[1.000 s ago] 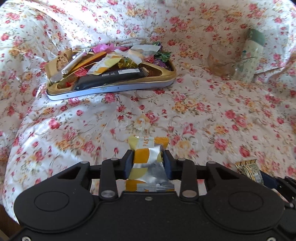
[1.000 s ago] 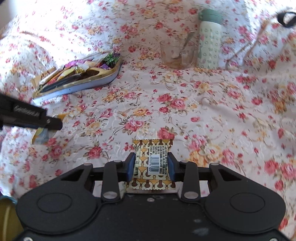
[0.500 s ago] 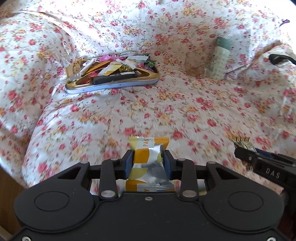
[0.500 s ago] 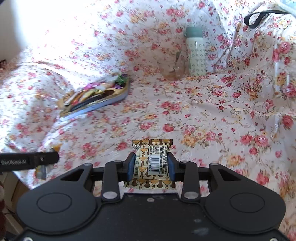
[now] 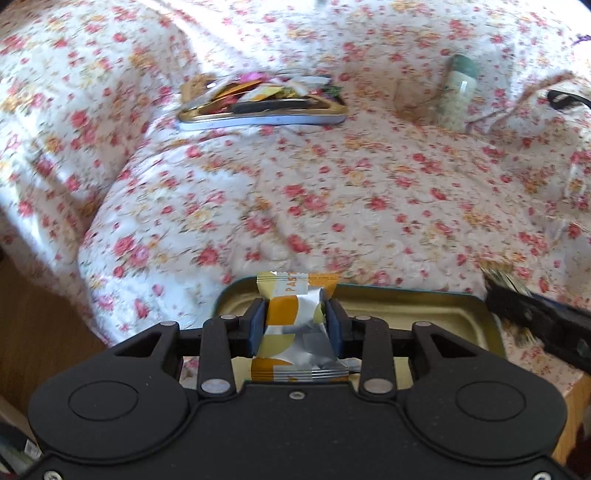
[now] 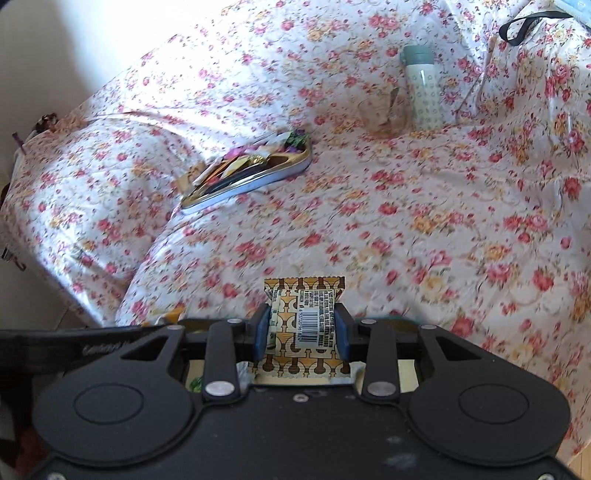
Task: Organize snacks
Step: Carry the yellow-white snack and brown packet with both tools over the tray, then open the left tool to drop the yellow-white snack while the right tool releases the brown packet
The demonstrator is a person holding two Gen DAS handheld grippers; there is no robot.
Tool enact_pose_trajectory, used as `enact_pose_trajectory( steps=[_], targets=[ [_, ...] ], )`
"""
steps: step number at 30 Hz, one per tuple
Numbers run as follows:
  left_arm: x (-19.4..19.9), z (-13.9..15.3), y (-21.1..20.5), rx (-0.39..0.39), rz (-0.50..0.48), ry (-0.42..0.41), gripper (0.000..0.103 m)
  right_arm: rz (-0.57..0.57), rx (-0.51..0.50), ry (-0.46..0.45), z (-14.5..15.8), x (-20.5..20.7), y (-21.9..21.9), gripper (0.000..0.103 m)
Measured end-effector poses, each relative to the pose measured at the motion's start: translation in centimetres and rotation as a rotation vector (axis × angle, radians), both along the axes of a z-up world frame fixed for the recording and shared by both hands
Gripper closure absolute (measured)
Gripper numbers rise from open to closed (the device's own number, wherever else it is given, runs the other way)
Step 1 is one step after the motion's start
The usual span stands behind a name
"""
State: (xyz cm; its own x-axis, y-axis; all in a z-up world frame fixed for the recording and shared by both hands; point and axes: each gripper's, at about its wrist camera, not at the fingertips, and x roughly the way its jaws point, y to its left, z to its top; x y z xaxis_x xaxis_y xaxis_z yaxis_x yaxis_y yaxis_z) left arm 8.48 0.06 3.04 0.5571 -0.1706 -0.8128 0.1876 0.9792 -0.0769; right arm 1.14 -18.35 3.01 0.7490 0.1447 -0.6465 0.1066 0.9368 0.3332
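My left gripper (image 5: 295, 325) is shut on an orange, silver and yellow snack packet (image 5: 295, 328), held over a gold tin (image 5: 424, 310) with a dark green rim at the near edge of the bed. My right gripper (image 6: 301, 332) is shut on a brown-and-cream patterned snack packet (image 6: 304, 325) with a barcode. It shows at the right of the left wrist view (image 5: 535, 317), beside the same tin. A second tin tray (image 6: 255, 177) heaped with several wrapped snacks lies far back on the floral sheet; it also shows in the left wrist view (image 5: 262, 118).
A glass cup (image 6: 382, 114) with a spoon and a pale green bottle (image 6: 424, 88) stand at the back right. A black strap (image 6: 524, 24) lies at the far right. The floral sheet (image 6: 406, 221) drops off at the left to a wooden floor (image 5: 37, 321).
Both grippers have pulled back from the snack tray toward the near edge of the bed, each still holding its packet. A gold tin has come into view under them.
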Motion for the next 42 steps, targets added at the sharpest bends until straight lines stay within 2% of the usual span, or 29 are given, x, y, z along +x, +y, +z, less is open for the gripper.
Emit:
enact_pose_trajectory(
  steps=[8,11,14,20,32,42],
  targets=[
    [1.3,-1.9,1.0,-0.029,0.05,0.06,0.059,0.04,-0.009,0.052,-1.4,-1.0,1.7,0.065],
    [2.3,-3.1,0.7,-0.014,0.054,0.086,0.059,0.05,-0.016,0.089,-2.6,-0.4,2.3,0.065],
    [2.6,-3.8,0.2,0.028,0.057,0.077,0.059,0.056,-0.027,0.119,-3.8,-0.1,2.9,0.065],
    [2.0,-3.4,0.2,0.016,0.051,0.048,0.059,0.078,-0.051,0.152,-5.1,0.4,4.0,0.065],
    [-2.8,-2.0,0.9,0.037,0.083,-0.047,0.058,0.086,-0.079,0.1,-5.2,0.6,4.9,0.062],
    [-5.7,-1.2,1.0,0.039,0.09,-0.1,0.058,0.063,-0.141,0.039,-3.5,-0.6,4.7,0.058]
  ],
)
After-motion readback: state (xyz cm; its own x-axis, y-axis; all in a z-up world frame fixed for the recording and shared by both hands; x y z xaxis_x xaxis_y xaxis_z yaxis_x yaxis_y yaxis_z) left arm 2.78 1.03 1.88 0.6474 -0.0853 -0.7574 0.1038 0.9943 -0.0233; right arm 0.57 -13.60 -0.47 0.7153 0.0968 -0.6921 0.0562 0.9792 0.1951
